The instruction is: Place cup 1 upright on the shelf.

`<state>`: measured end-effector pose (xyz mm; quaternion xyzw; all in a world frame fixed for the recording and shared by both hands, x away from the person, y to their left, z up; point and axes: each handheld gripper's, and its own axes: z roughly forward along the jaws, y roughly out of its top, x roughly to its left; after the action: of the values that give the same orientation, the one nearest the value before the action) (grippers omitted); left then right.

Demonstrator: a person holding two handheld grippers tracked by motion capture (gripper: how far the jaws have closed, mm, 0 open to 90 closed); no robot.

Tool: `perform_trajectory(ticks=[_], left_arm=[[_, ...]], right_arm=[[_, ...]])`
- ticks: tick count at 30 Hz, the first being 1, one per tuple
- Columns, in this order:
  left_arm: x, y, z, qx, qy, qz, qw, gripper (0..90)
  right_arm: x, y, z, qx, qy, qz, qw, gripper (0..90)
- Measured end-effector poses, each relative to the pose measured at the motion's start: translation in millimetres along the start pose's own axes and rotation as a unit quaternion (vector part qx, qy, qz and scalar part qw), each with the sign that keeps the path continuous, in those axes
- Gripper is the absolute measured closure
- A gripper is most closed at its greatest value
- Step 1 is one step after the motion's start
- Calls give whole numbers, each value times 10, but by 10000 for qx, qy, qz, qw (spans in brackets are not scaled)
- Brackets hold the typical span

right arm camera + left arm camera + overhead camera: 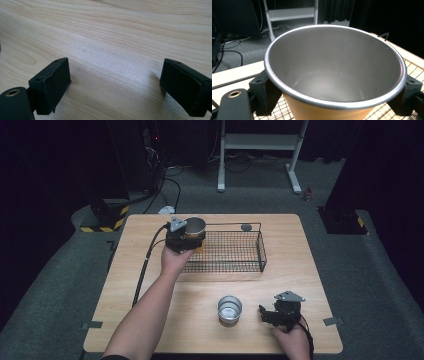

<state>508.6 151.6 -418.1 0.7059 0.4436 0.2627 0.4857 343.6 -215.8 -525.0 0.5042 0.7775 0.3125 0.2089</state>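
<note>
Left gripper view: left gripper [334,96] clamps orange cup [324,110]; right gripper [115,85] wide open, empty

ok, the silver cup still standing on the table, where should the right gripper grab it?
Probably across the upper wall, just under the rim of the silver cup, coming in level from its right, where the open right gripper already sits. It stands upright, mouth up, round with no handle I can see, and bare table surrounds it.

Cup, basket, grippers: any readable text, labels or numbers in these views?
None readable.
Orange cup held in the left gripper: plain metal inside, no print.
Silver cup: no marking visible.
Wire basket: none.
Right gripper: none.
Yellow-black hazard stripes by the table: pattern, no words.
</note>
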Motion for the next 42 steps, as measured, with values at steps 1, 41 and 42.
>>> perform_trajectory(ticks=[1,41,42], left_arm=[[4,-12,18,52,3,-43,10000,147],[-36,-146,337,1433,450,-42,9886,145],[-36,-145,338,1435,458,-26,9886,145]], right_arm=[[0,0,0,1,0,2,10000,91],[2,-2,-1,-6,-3,-1,10000,91],[2,-2,-1,-6,-3,-1,10000,92]])
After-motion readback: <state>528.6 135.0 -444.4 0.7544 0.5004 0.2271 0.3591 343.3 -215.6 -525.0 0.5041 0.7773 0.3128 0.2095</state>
